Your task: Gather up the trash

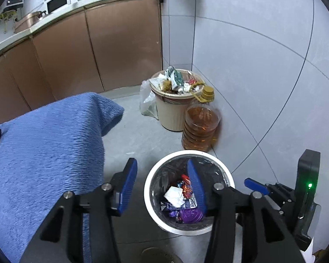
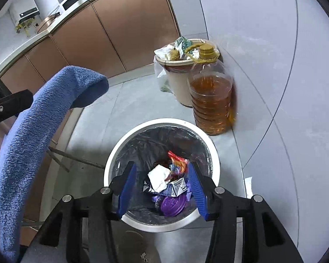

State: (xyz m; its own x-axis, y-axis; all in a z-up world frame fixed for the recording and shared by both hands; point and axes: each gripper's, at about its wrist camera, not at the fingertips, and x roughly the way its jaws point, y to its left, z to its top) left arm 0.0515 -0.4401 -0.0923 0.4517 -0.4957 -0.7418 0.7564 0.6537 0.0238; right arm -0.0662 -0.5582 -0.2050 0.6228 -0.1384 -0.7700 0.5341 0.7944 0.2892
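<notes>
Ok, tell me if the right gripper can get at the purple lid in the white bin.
Probably yes. The right gripper hangs open right over the white bin, and the purple lid lies on top of the trash, uncovered. Only the bin's depth is hard to judge.

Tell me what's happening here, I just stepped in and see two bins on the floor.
A person is collecting trash with a pair of tongs in each hand. Both the left tongs and the right tongs hang open and empty over the white bin, which is lined with a dark bag and already holds wrappers, a crumpled tissue and a purple lid. Behind it, in the corner, stand an overfull beige bin and an oil bottle. A blue towel lies on the left.
</notes>
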